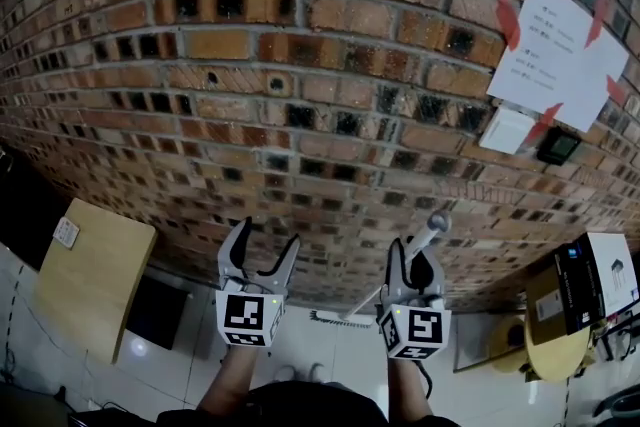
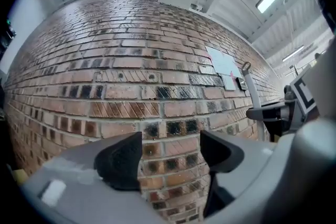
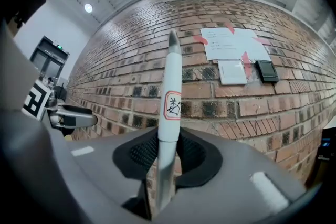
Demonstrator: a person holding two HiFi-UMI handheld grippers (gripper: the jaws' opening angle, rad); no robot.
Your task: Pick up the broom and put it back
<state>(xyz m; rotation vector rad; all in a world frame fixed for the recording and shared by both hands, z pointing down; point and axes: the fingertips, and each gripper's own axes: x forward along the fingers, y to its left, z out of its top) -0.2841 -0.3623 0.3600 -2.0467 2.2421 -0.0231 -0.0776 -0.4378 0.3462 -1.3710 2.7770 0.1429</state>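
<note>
Head view, right claw (image 1: 415, 257) pinching broom handle (image 1: 430, 233), left claw (image 1: 266, 240) spread (empty), brick wall (image 1: 300, 65) ahead.

Ahead of you the red-brown brick wall (image 1: 300, 65) looks rough and matt, with gritty mortar. Your slim pale-grey broom handle (image 3: 171, 68) is smooth with a faint sheen and wears a small paper sticker (image 3: 172, 104). Your right gripper (image 3: 164, 157) and left gripper (image 2: 170, 152) are matt grey plastic with black dimpled pads (image 3: 140, 152). The white paper sheets (image 1: 565, 50) on the wall look flat and dull; the white floor tiles (image 1: 190, 365) are glossy.
</note>
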